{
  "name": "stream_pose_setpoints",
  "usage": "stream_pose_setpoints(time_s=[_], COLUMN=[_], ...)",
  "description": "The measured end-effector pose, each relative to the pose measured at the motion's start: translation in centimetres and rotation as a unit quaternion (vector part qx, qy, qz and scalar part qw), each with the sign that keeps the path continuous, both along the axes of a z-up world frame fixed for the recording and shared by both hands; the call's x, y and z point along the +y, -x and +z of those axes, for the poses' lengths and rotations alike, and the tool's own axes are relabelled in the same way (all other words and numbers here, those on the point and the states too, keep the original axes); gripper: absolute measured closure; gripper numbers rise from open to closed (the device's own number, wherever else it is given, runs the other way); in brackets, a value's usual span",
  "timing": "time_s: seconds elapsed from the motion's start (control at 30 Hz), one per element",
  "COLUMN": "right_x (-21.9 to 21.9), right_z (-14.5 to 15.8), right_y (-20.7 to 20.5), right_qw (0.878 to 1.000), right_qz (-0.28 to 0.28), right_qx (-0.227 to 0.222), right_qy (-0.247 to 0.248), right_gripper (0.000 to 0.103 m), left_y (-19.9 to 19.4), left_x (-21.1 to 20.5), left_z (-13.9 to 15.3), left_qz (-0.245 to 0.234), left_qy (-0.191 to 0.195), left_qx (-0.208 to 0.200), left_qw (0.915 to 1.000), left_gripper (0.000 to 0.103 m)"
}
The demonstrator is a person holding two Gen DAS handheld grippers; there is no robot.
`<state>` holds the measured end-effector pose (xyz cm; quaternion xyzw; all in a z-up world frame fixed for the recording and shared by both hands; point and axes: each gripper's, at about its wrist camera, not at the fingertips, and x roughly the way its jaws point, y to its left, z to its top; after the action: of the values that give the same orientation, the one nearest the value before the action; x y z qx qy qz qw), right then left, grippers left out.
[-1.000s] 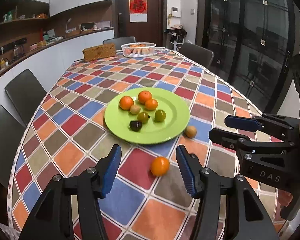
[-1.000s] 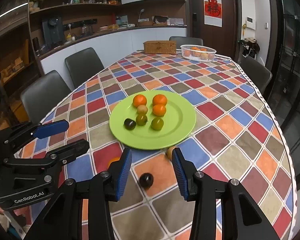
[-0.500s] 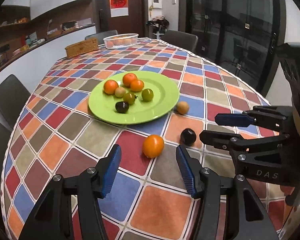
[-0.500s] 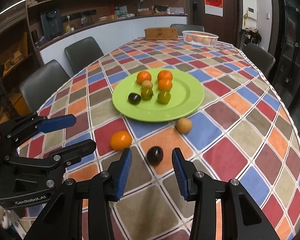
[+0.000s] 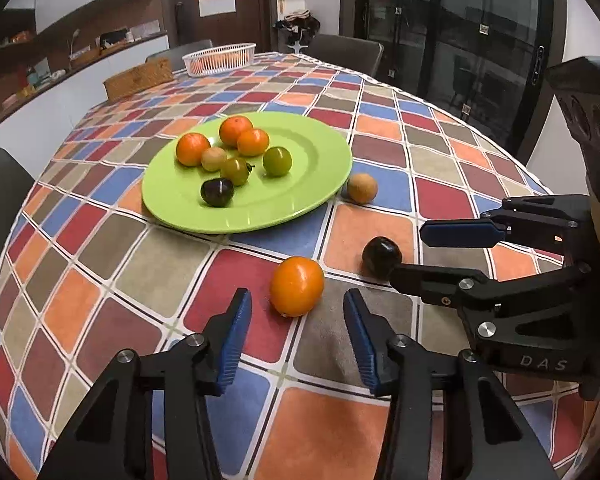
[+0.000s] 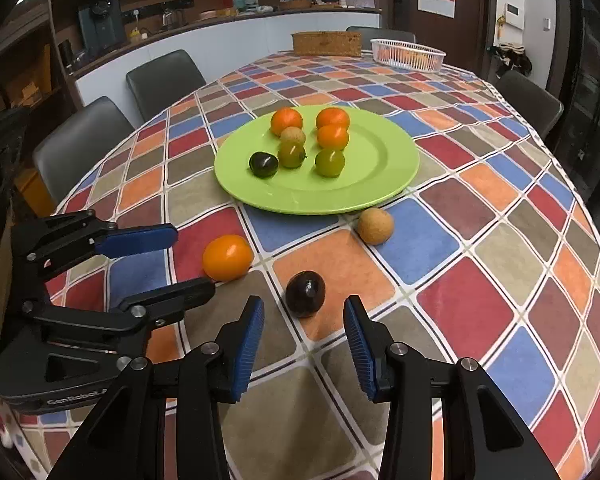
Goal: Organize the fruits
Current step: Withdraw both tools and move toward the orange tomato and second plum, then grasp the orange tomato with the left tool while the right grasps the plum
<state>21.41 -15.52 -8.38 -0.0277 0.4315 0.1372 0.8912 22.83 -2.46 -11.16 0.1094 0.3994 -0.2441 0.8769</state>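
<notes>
Closing, nothing yet between the jaws: left gripper (image 5: 296, 334), just short of loose orange (image 5: 297, 286) on checked tablecloth (image 5: 160, 272), near edge. Dark plum (image 5: 381, 257) beside right gripper (image 5: 428, 254); tan fruit (image 5: 362, 188) at rim of green plate (image 5: 312, 196), mid-table, holding seven fruits.

Right view: right gripper (image 6: 304, 338) apart, unclamped, dark plum (image 6: 305, 293) just ahead. Loose orange (image 6: 228, 257) by left gripper (image 6: 188, 260). White basket (image 6: 408, 54), far edge.

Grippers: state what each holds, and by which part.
Nothing is held. The left gripper, jaws closing, frames the orange untouched; the right gripper, open, frames the dark fruit.
</notes>
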Motion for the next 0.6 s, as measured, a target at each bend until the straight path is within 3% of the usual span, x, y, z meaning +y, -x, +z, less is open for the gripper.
stream_pose_setpoints(time_s=[0.6], right_x=[-0.2], right_z=[-1.5], right_y=[-2.1], right_qw=[0.999], right_qz=[0.009], right_qx=[0.032], right_qy=[-0.015], right_gripper=[0.073], left_y=[-2.3], left_x=[-0.7], left_z=[-1.1], left_qz=[0.012], left_qy=[0.014], left_qx=[0.033], left_qw=[0.9993], left_gripper=[0.069])
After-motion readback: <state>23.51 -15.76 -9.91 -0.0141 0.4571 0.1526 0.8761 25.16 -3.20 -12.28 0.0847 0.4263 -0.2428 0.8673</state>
